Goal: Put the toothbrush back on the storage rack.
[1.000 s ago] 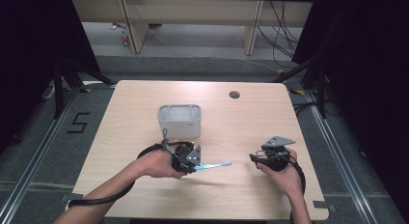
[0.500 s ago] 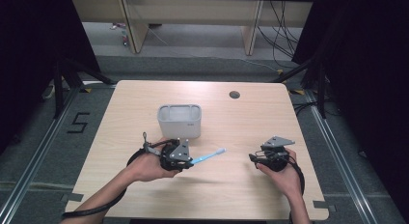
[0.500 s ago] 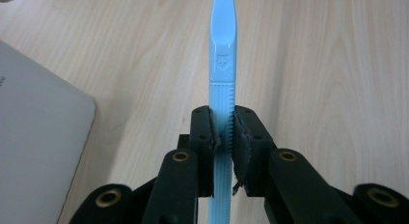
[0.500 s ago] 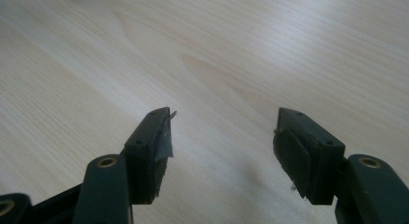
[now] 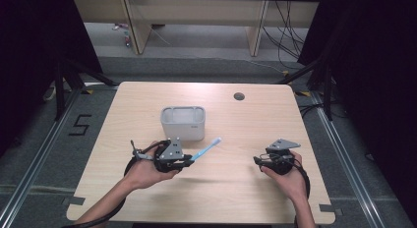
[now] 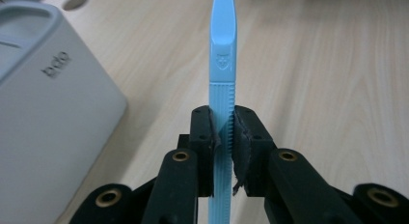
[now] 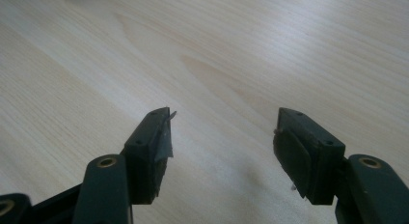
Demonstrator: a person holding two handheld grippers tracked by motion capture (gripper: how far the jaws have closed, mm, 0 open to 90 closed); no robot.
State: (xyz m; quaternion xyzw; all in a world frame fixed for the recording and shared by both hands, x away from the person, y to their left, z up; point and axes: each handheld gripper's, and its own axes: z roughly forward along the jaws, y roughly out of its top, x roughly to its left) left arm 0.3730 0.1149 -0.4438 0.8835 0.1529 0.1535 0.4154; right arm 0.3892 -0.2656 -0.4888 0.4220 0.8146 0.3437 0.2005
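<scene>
The high view looks steeply down on the wooden table (image 5: 236,188), whose top both gripper views skim closely.

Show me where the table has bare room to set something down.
Free: the right part of the table between the cable hole and right claw, plus the far left corner. Crowded: the grey container, with the toothbrush held in the left claw.

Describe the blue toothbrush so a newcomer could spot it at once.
Start at the wooden table, then find the grey box near its middle. Just in front of it, the left tool grips a toothbrush by its handle. It is the one light blue thing there.
</scene>
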